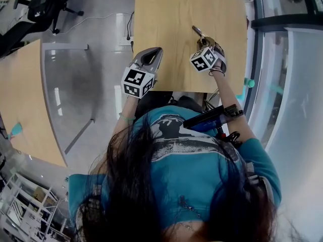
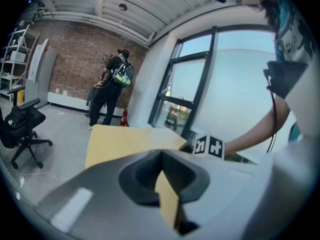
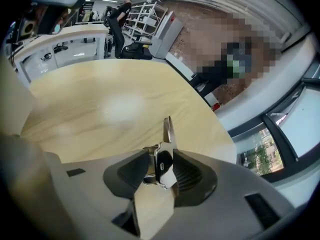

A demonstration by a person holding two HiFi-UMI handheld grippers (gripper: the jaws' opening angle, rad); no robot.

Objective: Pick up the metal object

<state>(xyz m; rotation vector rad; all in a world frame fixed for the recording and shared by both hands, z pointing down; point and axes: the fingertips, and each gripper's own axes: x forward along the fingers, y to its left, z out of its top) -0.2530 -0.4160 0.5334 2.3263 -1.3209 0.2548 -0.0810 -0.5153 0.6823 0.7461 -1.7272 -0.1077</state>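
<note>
The metal object [image 1: 198, 33], a small shiny tool with a narrow blade and a dark inset, lies on the light wooden table [image 1: 166, 19] near its right side. My right gripper [image 1: 206, 44] points steeply down over it. In the right gripper view the metal object [image 3: 167, 131] sits between the spread pads of the right gripper [image 3: 161, 168], close to the right-hand pad, with a gap on the left; the jaws are open. My left gripper [image 1: 157, 52] hovers at the table's near-left edge, tips together and empty; the left gripper [image 2: 161, 153] shows nothing between its jaws.
A second wooden table [image 1: 22, 110] stands across a grey floor to the left, with an office chair [image 1: 48, 4] beyond. Glass wall panels [image 1: 298, 84] run close along the right. A person [image 2: 112, 91] stands far off by a brick wall.
</note>
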